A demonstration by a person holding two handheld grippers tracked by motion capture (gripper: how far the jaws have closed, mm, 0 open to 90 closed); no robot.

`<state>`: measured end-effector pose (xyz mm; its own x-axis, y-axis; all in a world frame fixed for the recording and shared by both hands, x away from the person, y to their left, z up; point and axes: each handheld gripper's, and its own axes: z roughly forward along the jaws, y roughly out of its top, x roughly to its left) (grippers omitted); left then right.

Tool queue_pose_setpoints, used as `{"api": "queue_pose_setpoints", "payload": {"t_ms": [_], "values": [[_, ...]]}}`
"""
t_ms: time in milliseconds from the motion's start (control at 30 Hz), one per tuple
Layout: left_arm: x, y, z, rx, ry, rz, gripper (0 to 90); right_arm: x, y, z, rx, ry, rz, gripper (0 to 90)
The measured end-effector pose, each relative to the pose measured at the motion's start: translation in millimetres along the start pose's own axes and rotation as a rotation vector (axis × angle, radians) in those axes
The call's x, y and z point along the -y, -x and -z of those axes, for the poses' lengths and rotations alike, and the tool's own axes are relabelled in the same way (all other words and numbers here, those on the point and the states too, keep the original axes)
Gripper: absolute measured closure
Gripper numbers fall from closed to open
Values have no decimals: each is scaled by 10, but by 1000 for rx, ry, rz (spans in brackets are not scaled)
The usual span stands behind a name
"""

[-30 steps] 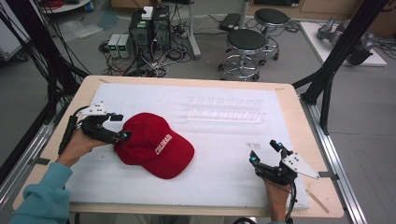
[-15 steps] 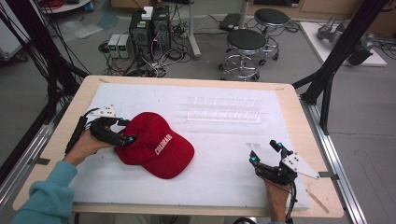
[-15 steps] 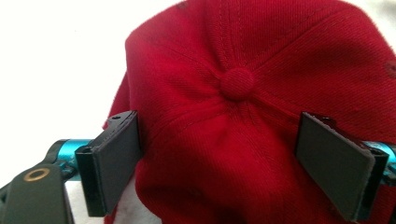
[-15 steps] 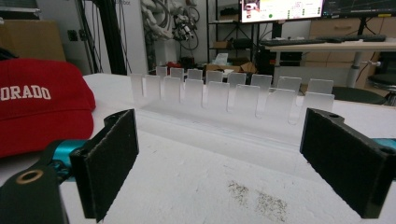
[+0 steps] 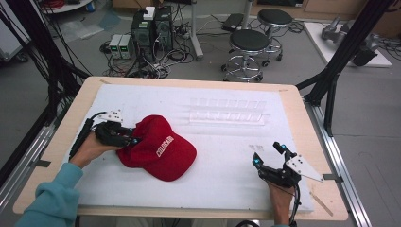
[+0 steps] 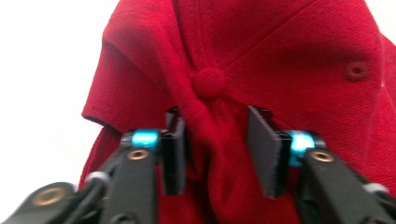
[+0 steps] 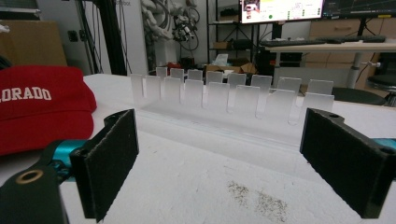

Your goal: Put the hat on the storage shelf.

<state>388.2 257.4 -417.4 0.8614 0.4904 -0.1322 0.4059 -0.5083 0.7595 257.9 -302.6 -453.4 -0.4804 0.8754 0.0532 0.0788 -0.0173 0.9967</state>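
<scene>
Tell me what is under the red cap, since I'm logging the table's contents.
The red fabric baseball cap lies on the white foam sheet, its crown bunched between the jaws of the left tool. Anything beneath the cap is covered and cannot be seen.

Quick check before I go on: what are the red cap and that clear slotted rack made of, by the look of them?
The red cap looks like soft woven cloth, matte, perhaps cotton or wool twill: the weave shows, and it bunches into folds between the left gripper's jaws. The clear slotted rack looks like rigid frosted plastic, perhaps acrylic: its upright tabs are translucent with crisp, straight edges.
</scene>
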Motion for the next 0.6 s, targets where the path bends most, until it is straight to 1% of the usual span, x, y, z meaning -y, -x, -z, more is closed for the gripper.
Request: {"api": "queue_pose_setpoints", "payload": {"t_ms": [33, 133, 167, 233, 333, 467, 533, 567, 600], "values": [[-2, 4, 1, -3, -5, 1, 643, 0, -2, 1, -1, -1, -3, 106], [-8, 17, 19, -8, -12, 9, 730, 1, -2, 2, 0, -1, -2, 106], [-12, 23, 28, -18, -10, 7, 764, 0, -1, 2, 0, 0, -1, 106], [-22, 39, 50, -36, 0, 2, 802, 1, -2, 2, -1, 0, -3, 106], [-31, 48, 71, -50, 2, 9, 825, 1, -3, 2, -2, 1, -4, 106], [-38, 56, 76, -60, 4, 34, 845, 1, 1, 1, 0, 3, 3, 106], [-46, 64, 85, -69, 5, 31, 849, 1, -3, 3, -1, 1, -5, 106], [-51, 69, 95, -73, 10, 24, 851, 1, -1, 4, -1, 1, -4, 106], [-56, 76, 108, -80, 20, 26, 852, 1, -1, 2, -2, 2, -2, 106]]}}
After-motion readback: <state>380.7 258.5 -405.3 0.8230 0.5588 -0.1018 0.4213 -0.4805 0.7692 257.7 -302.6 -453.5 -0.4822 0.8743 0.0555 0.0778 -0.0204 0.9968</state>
